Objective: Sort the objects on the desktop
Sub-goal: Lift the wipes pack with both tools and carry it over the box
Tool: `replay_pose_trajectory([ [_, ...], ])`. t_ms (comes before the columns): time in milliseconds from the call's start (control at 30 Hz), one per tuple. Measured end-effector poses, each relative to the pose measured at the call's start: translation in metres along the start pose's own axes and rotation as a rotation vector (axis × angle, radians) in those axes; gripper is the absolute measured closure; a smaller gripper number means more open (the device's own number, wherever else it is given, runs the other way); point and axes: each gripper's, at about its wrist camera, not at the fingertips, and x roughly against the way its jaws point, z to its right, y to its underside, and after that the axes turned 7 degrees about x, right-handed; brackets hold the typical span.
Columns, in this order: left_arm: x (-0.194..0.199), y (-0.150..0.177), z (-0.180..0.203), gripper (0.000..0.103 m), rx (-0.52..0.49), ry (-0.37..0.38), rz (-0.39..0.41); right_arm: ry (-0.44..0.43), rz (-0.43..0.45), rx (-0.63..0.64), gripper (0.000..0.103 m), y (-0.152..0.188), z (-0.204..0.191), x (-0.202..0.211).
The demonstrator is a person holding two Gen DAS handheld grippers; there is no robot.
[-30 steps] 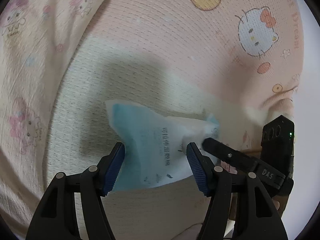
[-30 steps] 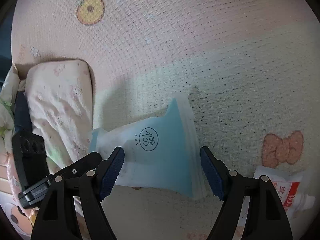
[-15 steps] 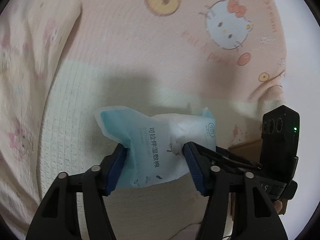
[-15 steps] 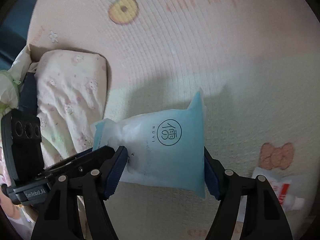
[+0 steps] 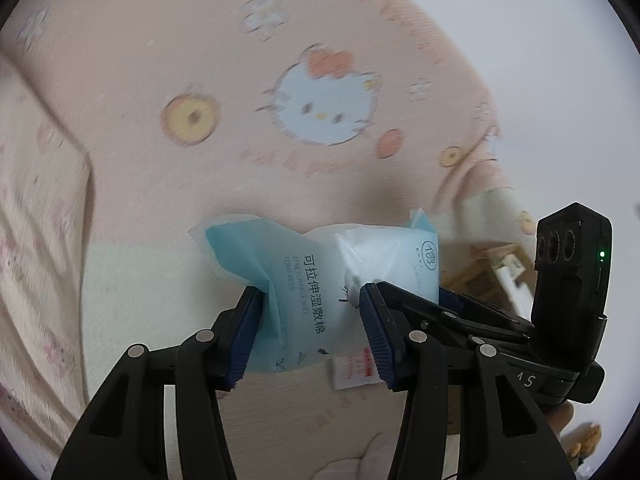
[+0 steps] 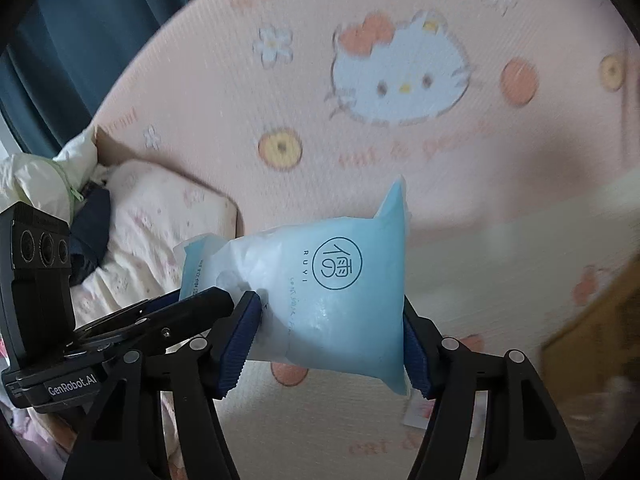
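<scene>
A pink cartoon-cat mat (image 5: 168,48) fills the background. In the left wrist view, the left gripper (image 5: 312,328) is angled downward, its jaws closing on a light-blue wipes pack (image 5: 296,276) held clear of the mat; the pack is seen creased, with printed lettering. In the right wrist view, the right gripper (image 6: 332,340) is likewise tilted down, its jaws closing on the same pack's other end (image 6: 332,300), marked with a round logo, beside a pillow (image 6: 160,216).
</scene>
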Motion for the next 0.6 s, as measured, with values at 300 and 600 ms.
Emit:
replay_pose_trajectory([
  [300,0.025,-0.004,0.068,0.049,-0.102,0.082,0.05,0.092,0.13,0.009,0.04,-0.007,0.004,0.082],
  [600,0.011,0.0,0.125,0.049,-0.143,0.163,0.028,0.161,0.164,-0.057,0.04,-0.006,0.032,0.136],
])
